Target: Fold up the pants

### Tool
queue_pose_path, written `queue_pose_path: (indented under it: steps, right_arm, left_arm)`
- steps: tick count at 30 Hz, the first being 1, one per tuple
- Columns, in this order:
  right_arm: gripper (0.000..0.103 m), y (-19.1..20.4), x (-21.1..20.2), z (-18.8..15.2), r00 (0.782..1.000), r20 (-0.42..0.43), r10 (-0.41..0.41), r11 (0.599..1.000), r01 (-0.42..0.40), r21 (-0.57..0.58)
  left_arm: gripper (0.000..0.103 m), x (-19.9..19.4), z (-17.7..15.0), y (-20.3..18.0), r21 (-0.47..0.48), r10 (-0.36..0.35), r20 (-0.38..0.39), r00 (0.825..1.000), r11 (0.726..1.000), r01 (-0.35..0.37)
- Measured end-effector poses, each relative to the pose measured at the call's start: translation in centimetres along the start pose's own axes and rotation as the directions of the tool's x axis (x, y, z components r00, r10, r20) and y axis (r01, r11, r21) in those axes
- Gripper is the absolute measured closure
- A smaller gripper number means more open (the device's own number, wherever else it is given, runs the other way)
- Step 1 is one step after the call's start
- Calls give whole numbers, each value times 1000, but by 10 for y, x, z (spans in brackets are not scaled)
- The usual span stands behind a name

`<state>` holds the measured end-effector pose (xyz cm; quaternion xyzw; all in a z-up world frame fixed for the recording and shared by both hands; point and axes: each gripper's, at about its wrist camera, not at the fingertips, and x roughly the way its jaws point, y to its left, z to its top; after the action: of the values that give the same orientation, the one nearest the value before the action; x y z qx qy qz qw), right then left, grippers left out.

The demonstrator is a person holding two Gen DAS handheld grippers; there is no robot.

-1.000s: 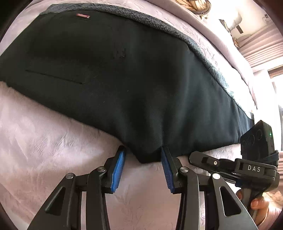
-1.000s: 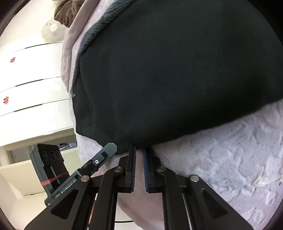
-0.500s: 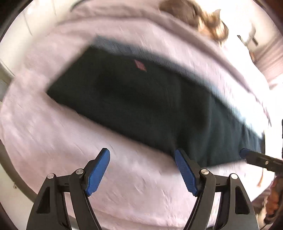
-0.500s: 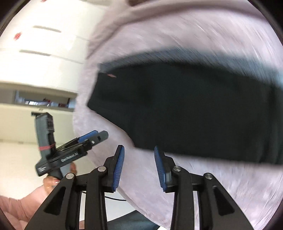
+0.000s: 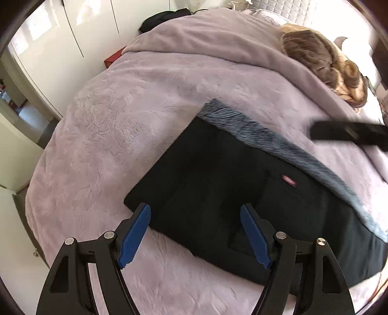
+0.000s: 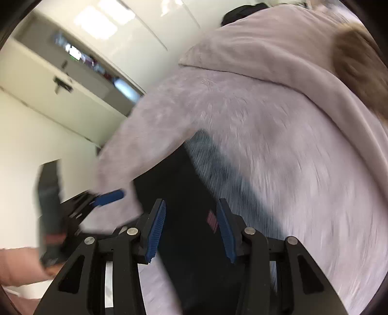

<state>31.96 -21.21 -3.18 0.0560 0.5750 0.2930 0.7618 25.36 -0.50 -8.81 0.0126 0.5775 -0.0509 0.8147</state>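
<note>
Black pants (image 5: pixel 230 184) lie flat on the lilac bed cover, with a grey fleecy lining (image 5: pixel 278 145) along the far edge and a small red label (image 5: pixel 289 180). My left gripper (image 5: pixel 195 235) is open and empty, hovering over the near edge of the pants. My right gripper (image 6: pixel 191 232) is open and empty above the pants (image 6: pixel 194 213); this view is blurred. The right gripper also shows as a dark blur in the left wrist view (image 5: pixel 349 133). The left gripper shows at the left of the right wrist view (image 6: pixel 106 197).
The lilac bed cover (image 5: pixel 135 101) spreads around the pants. A brown fluffy blanket (image 5: pixel 322 63) lies at the far right. White wardrobe doors (image 5: pixel 55 36) stand to the left. A dark item (image 5: pixel 165 17) lies at the bed's far edge.
Both grippers have let go of the pants' edge, opened and pulled up and back. The views have swung toward the waist end of the pants.
</note>
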Motion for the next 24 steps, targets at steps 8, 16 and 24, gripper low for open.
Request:
queue_pose_path:
  steps: [8,16,24]
  right_arm:
    - [55,-9,79,46,992,-105,-73,997,70,-37]
    - [98,5,73,50,991,-131,21,995,-33,-97]
    - [96,-24,110,53,987,-145,-69,998,68,-13]
  left_arm:
    - [26,35,-11,1,36,17,5,1000,999,-18]
    - [26,22,-21,11,0,-24,33,999,1000,24]
    - [23,26,-26,7,52,34,45,998,998,-36]
